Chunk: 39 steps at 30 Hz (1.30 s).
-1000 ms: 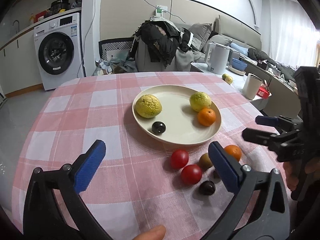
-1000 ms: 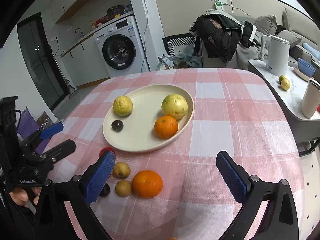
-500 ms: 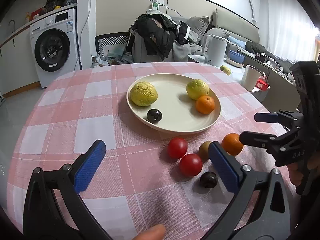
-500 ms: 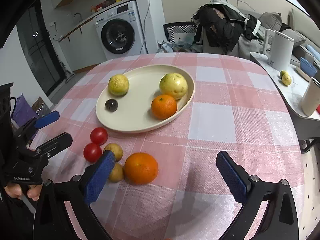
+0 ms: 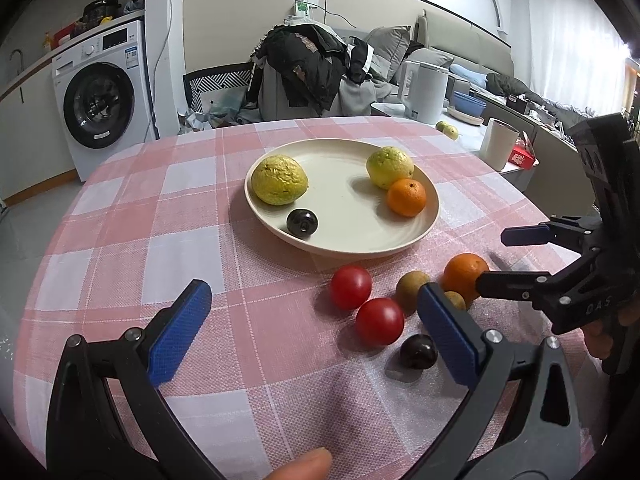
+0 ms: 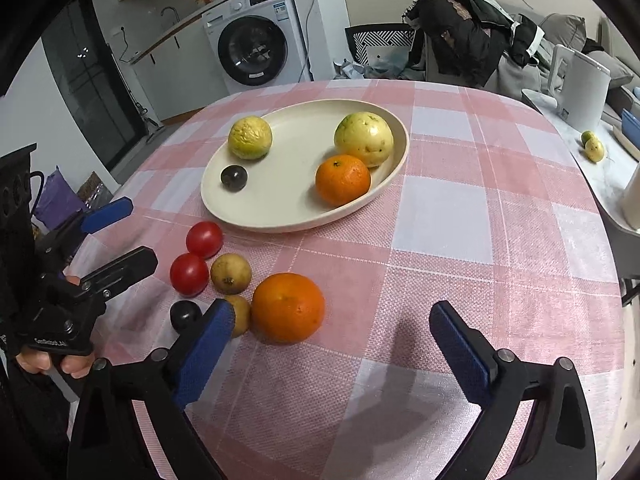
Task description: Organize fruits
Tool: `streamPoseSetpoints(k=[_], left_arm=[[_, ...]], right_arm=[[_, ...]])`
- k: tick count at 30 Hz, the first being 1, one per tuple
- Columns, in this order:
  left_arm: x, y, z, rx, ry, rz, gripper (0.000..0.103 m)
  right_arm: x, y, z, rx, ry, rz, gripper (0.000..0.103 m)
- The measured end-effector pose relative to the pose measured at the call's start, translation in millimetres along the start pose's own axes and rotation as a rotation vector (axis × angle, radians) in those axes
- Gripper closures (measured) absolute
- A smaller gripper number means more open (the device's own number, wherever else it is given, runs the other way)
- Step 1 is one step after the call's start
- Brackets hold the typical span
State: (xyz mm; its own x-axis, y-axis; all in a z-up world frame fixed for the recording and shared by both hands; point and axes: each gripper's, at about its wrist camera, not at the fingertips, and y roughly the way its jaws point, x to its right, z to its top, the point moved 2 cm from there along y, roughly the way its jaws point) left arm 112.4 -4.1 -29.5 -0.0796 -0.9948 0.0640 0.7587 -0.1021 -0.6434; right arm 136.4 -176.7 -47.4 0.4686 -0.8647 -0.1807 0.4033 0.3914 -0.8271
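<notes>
A cream plate [image 5: 344, 236] [image 6: 280, 200] on the pink checked tablecloth holds two yellow-green guavas [image 5: 281, 179] [image 6: 363, 139], a small orange [image 5: 406, 197] [image 6: 343, 179] and a dark plum [image 5: 302, 222] [image 6: 234, 177]. In front of the plate lie two red tomatoes [image 5: 351, 287] [image 6: 189, 273], two brown fruits [image 5: 412, 286] [image 6: 231, 273], a large orange [image 5: 464, 272] [image 6: 287, 307] and another dark plum [image 5: 418, 351] [image 6: 185, 315]. My left gripper [image 5: 312, 336] is open and empty, near the loose fruits. My right gripper [image 6: 332, 344] is open and empty, just behind the large orange.
A washing machine [image 5: 100, 92] stands back left. A chair piled with clothes [image 5: 308, 68] is behind the table. A side counter on the right holds a white kettle [image 5: 424, 86], a cup [image 5: 498, 142] and small fruits [image 6: 593, 147].
Both grippers have moved forward and lower toward the loose fruits, which now look larger and closer. Both stay open. No fruit has moved.
</notes>
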Motion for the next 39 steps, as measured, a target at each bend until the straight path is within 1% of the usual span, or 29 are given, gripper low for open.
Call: streamPoseSetpoints(k=[7,21,30,32,39], left_arm=[[-3.5,2.1,-0.4,-0.005,-0.012,-0.001,0.001],[-5.2,4.4,-1.4,-0.014,-0.013,-0.001,0.001],[-4.2,6.7,-2.9,-0.025,-0.011,0.001,0.001],[-4.1,7.7,-3.3,-0.030,-0.011,-0.002,0.001],[-1.0,12.1,-5.2,-0.056,-0.004,-0.012,0.001]], right_arm=[[-5.1,5.3,-1.7,-0.021,-0.032,-0.022,0.005],[-5.3,12.8,-3.5,-0.040,-0.039,-0.045,0.006],[-9.1,14.8,-4.5,-0.040,-0.060,-0.042,0.020],[-10.9,14.4,-4.5,-0.034,-0.066,-0.034,0.028],[-18.4,15.3,-3.3,-0.023,-0.076,0.000,0.045]])
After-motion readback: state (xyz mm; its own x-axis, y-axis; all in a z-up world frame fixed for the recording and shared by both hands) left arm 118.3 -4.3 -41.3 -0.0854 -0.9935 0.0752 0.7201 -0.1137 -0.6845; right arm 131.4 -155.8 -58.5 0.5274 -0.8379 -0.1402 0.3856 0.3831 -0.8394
